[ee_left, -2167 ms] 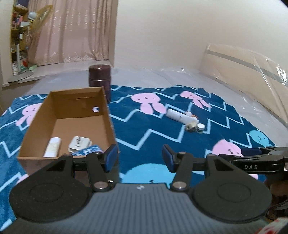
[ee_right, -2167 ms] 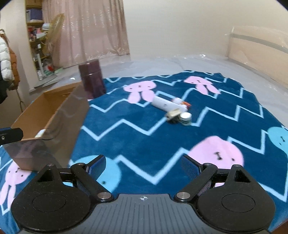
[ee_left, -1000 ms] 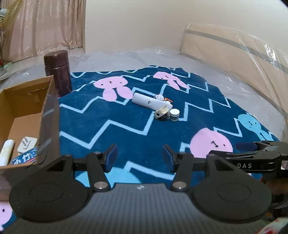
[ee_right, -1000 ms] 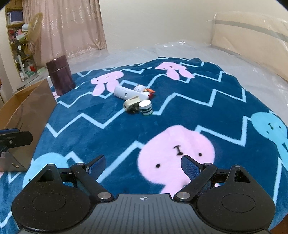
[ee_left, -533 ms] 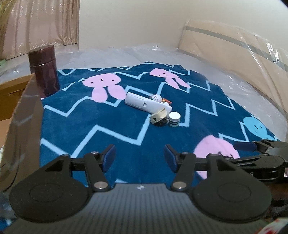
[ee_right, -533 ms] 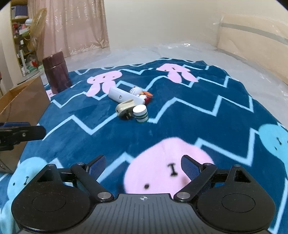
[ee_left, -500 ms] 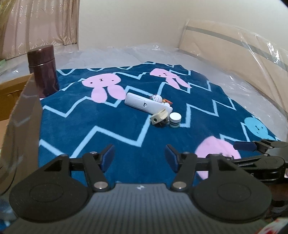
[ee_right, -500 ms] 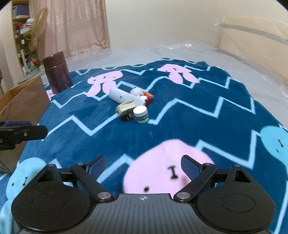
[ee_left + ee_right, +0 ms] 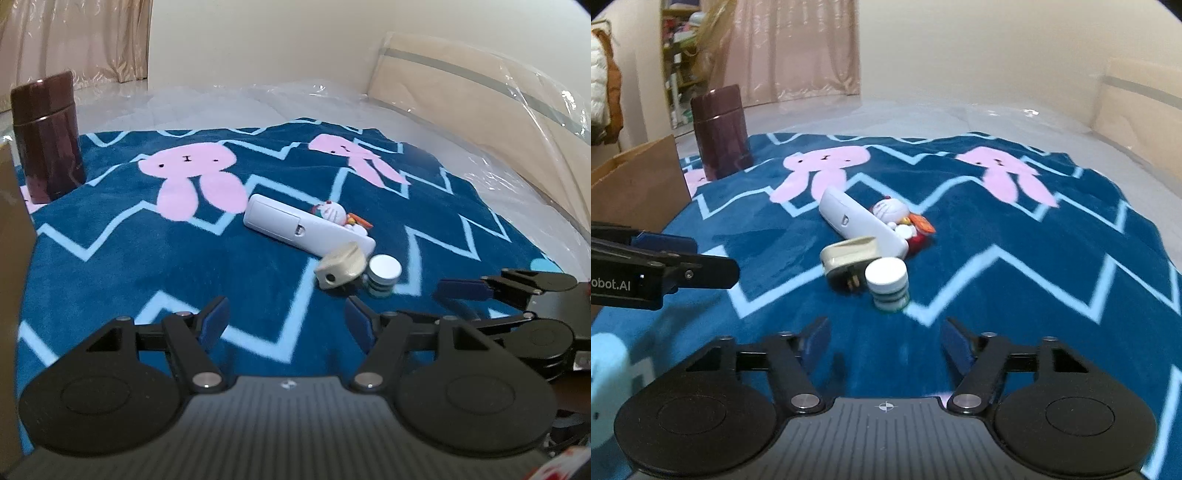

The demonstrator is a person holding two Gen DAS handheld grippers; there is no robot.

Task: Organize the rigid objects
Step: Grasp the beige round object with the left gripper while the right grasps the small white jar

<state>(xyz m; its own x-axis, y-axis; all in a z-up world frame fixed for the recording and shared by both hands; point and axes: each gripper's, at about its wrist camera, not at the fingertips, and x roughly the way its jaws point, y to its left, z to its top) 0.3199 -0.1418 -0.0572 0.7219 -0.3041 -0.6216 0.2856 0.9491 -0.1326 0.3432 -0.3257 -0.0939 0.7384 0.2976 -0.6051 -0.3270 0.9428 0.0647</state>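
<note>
While both grippers hover low over a navy blanket (image 9: 122,258) printed w/ pink rabbits and pale-blue zigzags, a small cluster of rigid objects sits near the blanket's middle. L gripper (image 9: 286,319) is spread wide, nothing between its blue-padded fingers; R gripper (image 9: 884,341) likewise wide and empty, pointed straight at the cluster.

Cluster, front to back in R wrist view: a small white-capped jar (image 9: 888,284) w/ green bands stands upright, closest to R gripper; just beside it on the left, touching or nearly so, lies a beige plug adapter (image 9: 847,258), prongs facing the camera. Behind both, a long white rectangular device (image 9: 860,221) lies at an angle, its near end over or against the adapter. Tucked against the device's far side is a small cartoon-cat figurine (image 9: 890,214) w/ red and orange bits.

In L wrist view the same group lies ahead and a bit right of the L gripper, and the R gripper's fingers reach in from the right edge, near the jar (image 9: 384,271).

Dark maroon cylindrical canister (image 9: 720,131) stands upright at the blanket's far-left edge, well apart from the cluster. Cardboard box (image 9: 639,184) sits left, just by the canister; contents not visible. Clear plastic sheeting (image 9: 480,162) covers the surface beyond the blanket.
</note>
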